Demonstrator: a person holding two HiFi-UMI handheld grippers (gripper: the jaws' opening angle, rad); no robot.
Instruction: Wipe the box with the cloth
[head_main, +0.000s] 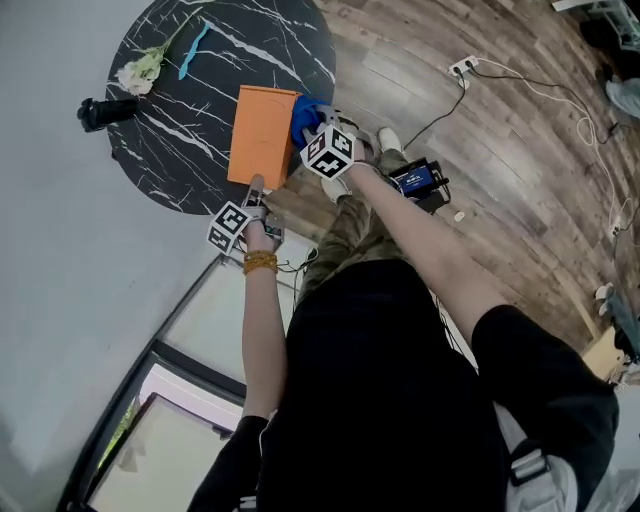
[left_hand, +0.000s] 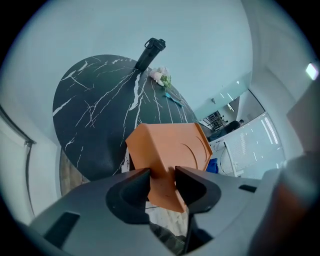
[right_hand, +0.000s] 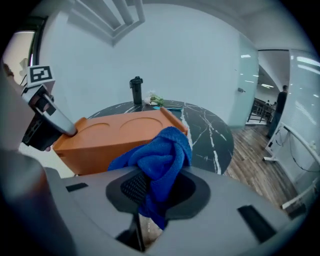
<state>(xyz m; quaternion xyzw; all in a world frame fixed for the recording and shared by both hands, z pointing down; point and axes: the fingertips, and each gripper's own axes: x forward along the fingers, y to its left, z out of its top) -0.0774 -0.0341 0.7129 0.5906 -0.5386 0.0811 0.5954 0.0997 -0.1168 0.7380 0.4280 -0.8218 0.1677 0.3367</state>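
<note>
An orange box (head_main: 262, 135) lies on the round black marble table (head_main: 170, 150), its near end hanging past the table's edge. My left gripper (head_main: 256, 187) is shut on the near corner of the box (left_hand: 170, 145); both pads press against its sides, as the left gripper view (left_hand: 162, 176) shows. My right gripper (head_main: 315, 128) is shut on a bunched blue cloth (head_main: 303, 115) at the box's right side. In the right gripper view the cloth (right_hand: 161, 155) bulges out of the gripper (right_hand: 159, 184) just in front of the box (right_hand: 115, 131), close to its long side.
At the table's far side are a black bottle (head_main: 105, 112), a white flower (head_main: 140, 72) and a small blue object (head_main: 193, 50). On the wooden floor lie a power strip (head_main: 462, 68) with cables and a device with a screen (head_main: 418, 180). A white wall runs on the left.
</note>
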